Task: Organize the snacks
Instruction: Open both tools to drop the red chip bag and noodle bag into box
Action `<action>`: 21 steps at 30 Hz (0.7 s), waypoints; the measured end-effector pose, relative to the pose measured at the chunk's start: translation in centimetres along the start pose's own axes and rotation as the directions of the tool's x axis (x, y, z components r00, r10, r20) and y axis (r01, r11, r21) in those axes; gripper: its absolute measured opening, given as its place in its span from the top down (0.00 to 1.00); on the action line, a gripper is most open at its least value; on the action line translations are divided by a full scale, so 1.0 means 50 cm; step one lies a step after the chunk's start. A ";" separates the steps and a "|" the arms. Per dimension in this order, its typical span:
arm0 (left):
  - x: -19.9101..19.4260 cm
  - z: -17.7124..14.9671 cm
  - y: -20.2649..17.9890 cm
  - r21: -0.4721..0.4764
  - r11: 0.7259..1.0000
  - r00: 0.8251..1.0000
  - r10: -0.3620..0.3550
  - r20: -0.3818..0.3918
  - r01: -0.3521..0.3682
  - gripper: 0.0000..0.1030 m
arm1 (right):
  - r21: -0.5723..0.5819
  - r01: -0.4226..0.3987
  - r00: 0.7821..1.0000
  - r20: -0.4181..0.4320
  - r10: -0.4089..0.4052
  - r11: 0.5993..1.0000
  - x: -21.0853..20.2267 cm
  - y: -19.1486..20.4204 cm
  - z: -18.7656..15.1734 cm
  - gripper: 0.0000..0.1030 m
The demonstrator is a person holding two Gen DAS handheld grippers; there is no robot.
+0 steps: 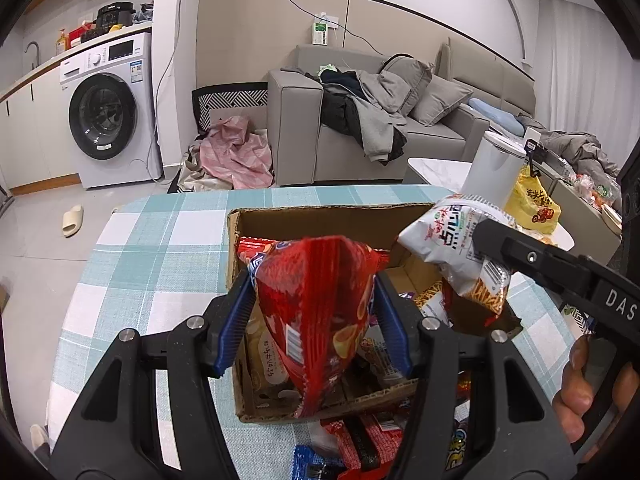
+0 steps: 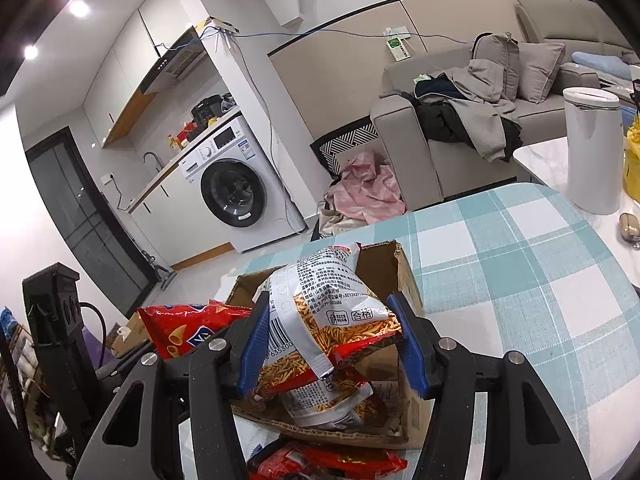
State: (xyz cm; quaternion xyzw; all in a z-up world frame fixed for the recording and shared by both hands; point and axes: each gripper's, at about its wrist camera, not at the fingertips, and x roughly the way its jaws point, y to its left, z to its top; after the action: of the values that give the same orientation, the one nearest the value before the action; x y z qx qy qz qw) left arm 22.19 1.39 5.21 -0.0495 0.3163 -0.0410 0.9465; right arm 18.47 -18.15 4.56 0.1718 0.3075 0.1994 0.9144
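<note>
My left gripper is shut on a red snack bag and holds it above the open cardboard box on the checked tablecloth. My right gripper is shut on a white and red bag of stick snacks, held over the same box. In the left wrist view that white bag hangs over the box's right side. In the right wrist view the red bag shows at the left. The box holds several other packets.
Loose red and blue packets lie on the table in front of the box. A white bin and a yellow bag stand past the table's right side. A sofa and a washing machine stand behind.
</note>
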 end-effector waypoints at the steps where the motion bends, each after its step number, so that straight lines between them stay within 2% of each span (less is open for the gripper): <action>1: 0.006 0.000 0.000 0.002 1.000 1.000 0.002 -0.005 -0.002 0.45 | 0.001 0.000 1.000 0.000 0.000 1.000 0.003 0.000 0.000 0.44; 10: 0.034 -0.011 -0.002 0.016 1.000 0.999 0.007 -0.041 -0.007 0.45 | -0.013 0.018 1.000 -0.004 -0.018 1.000 0.027 0.003 0.003 0.43; 16: 0.024 -0.012 -0.005 0.032 0.999 0.999 0.008 -0.039 -0.007 0.44 | -0.032 0.014 1.000 0.009 -0.014 0.999 0.015 0.006 0.006 0.40; 17: 0.021 -0.011 -0.006 0.031 1.000 0.999 0.007 -0.041 -0.006 0.43 | -0.033 0.016 1.000 0.009 -0.016 0.999 0.012 0.006 0.007 0.36; 21: 0.003 -0.014 -0.001 0.015 1.000 0.999 0.000 -0.042 0.001 0.24 | -0.034 0.017 1.000 0.011 -0.016 0.999 -0.001 -0.001 0.006 0.28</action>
State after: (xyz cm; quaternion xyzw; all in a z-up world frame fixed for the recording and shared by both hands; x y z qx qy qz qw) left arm 21.89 1.26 4.55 -0.0417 0.3357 -0.0448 0.9400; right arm 18.65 -18.26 4.78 0.1547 0.3004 0.1962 0.9205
